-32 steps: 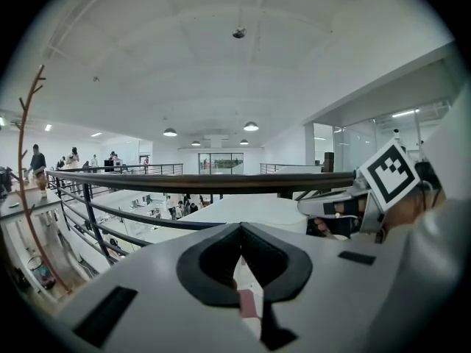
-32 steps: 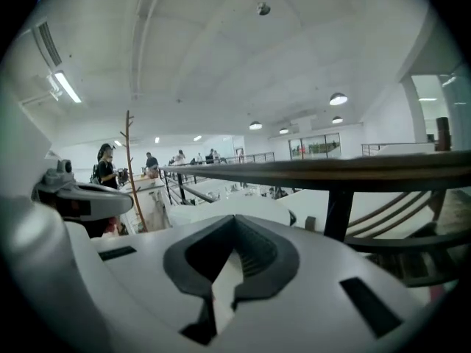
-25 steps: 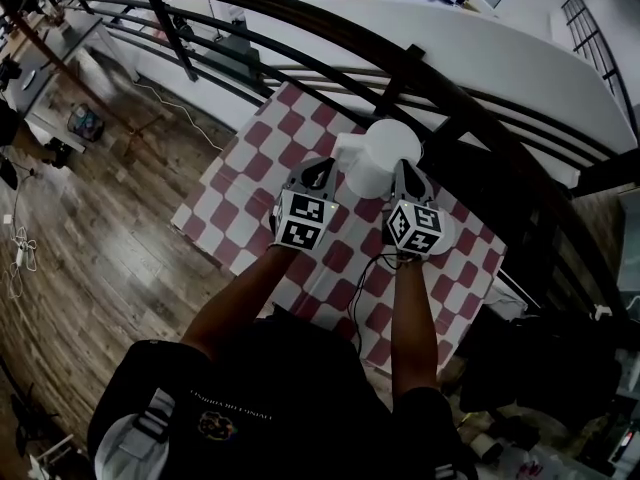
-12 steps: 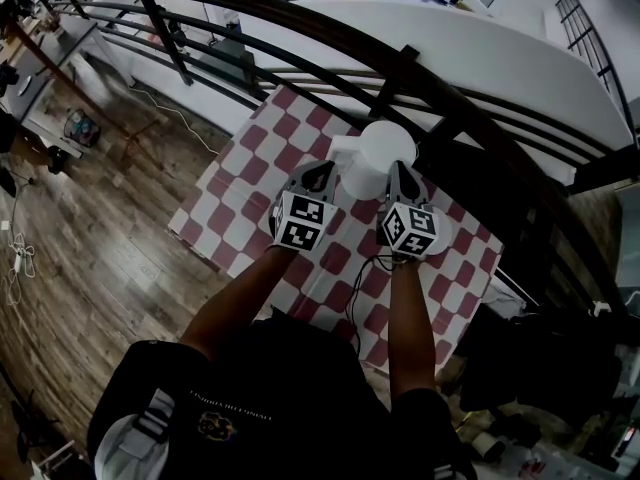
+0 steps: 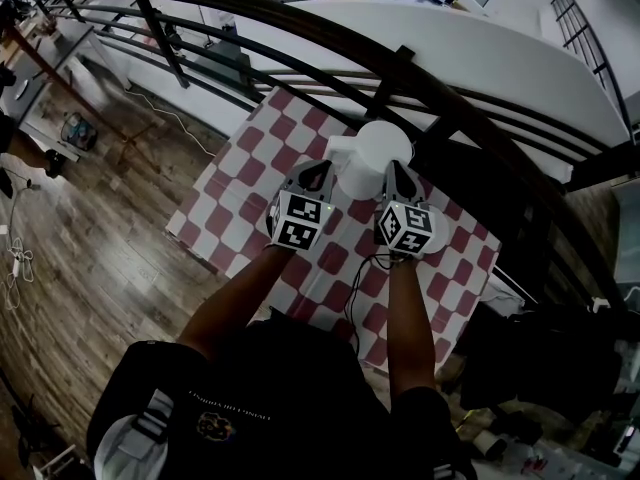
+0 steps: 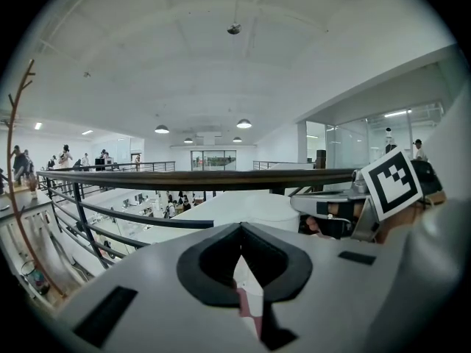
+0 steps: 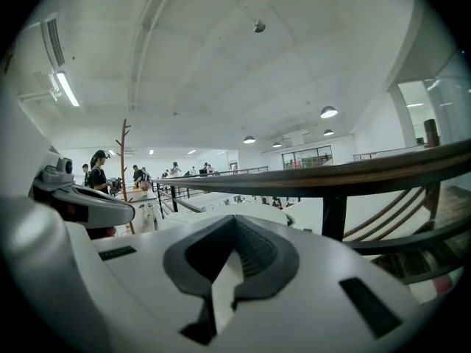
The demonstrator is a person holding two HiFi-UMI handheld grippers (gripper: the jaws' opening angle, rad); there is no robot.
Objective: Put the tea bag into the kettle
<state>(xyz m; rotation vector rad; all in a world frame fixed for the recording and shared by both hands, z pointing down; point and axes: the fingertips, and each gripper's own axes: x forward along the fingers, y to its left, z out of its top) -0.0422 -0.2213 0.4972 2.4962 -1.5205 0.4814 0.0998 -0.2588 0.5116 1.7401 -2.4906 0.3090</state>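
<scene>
Nearest, the person's 2 forearms [image 5: 240, 298] reach out toward 12 o'clock, each hand carrying a gripper. The left gripper [image 5: 319, 168] has its fingers closed tip to tip. Through the gap behind the tips only the red-and-white checked cloth [image 5: 238, 180] shows, and nothing can be made out between them. The right gripper [image 5: 394, 171] likewise has its fingers together at the tips (a pale sliver shows in the gap behind them, too unclear to name). The tea bag cannot be made out in any view. Just past the 2 pairs of fingers the white kettle [image 5: 372, 150] stands upright on the cloth-covered surface, with the left fingers at its 8 o'clock and the right fingers at its 4 o'clock. Beyond, at 12 o'clock, a dark railing [image 5: 300, 16] curves past, and a wood floor [image 5: 100, 218] lies off at 9 o'clock.
</scene>
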